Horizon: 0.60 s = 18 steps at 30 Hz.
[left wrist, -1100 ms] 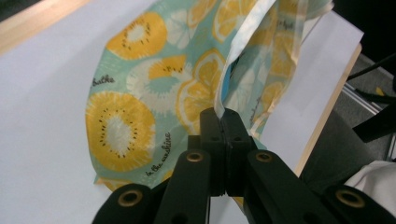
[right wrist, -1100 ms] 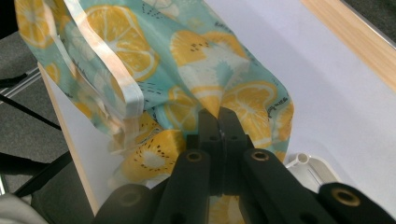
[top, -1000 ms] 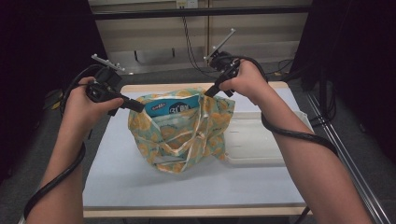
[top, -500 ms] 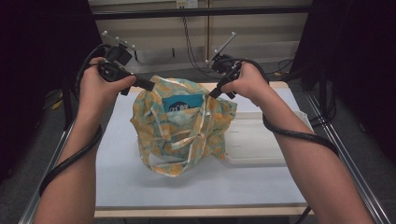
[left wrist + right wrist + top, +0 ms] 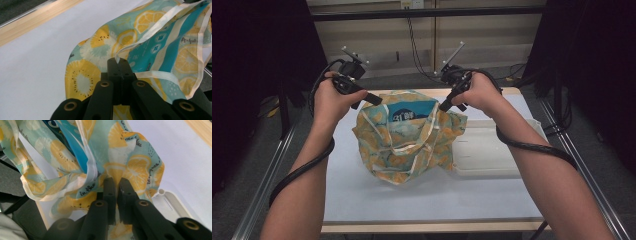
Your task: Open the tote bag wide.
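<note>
1. High view: fabric bag [image 5: 404,137] with a citrus print stands on the white table [image 5: 377,200], its mouth held up at the far end and a blue packet [image 5: 412,111] showing inside. My left gripper [image 5: 376,99] meets the rim at the bag's far-left corner, my right gripper [image 5: 443,105] at the far-right corner. The bag's long axis runs near to far between them, and both hands sit about equally close to the mouth. A white tray [image 5: 492,150] lies just right of the bag.

2. Left gripper view: left gripper's [image 5: 120,60] jaws are pressed together on the bag's white-trimmed edge [image 5: 140,42], so I read it as clamped on the rim. The cloth spreads away to the right and beyond the tips.

3. Right gripper view: right gripper's [image 5: 115,180] jaws have just been easing apart, and a slim gap shows between them. Cloth bunches at the tips; whether any of it sits pinched in that gap I can't quite tell, though it looks free. The next move turns on that corner.
</note>
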{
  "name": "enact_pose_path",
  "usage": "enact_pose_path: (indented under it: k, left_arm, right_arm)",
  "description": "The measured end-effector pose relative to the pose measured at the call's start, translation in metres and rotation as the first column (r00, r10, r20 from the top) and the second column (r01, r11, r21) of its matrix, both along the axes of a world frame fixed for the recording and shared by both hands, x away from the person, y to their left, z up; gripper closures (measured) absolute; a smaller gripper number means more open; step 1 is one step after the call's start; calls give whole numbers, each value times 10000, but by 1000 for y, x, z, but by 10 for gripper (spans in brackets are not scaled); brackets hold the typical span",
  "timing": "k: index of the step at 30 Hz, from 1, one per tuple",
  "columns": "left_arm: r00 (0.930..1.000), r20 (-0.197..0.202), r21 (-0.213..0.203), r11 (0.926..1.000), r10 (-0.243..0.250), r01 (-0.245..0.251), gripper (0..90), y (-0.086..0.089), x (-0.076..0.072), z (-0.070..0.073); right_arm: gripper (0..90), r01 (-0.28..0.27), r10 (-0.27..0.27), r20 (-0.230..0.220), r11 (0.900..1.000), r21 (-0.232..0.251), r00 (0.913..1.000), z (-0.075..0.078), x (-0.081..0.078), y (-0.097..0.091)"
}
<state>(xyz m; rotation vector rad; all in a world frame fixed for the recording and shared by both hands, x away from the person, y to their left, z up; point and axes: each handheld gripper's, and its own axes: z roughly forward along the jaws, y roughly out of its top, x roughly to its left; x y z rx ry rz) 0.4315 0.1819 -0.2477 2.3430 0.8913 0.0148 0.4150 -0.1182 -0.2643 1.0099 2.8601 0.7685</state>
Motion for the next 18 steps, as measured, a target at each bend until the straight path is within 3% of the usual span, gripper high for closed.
enact_pose_path:
  k: [7, 11, 15, 18]
  left_arm:
    - [9996, -213, -33, 9998, 193, -193, 900, -1, 0, -6]
    - [9994, -256, -46, 9997, 239, -240, 900, -1, 1, -10]
    - [9997, -202, 77, 9999, 112, -110, 900, -2, 1, -11]
    - [9998, -207, 106, 9999, 78, -76, 900, -3, 0, -11]
  right_arm:
    - [664, -46, 46, 164, 10000, -21, 9999, 10, -9, -4]
    - [589, -415, 413, 323, 9991, 53, 9986, 15, -15, -4]
    - [464, -553, 542, 426, 9982, 249, 9976, 17, -19, 0]
    - [430, -626, 607, 596, 9976, 299, 9964, 18, -19, 3]
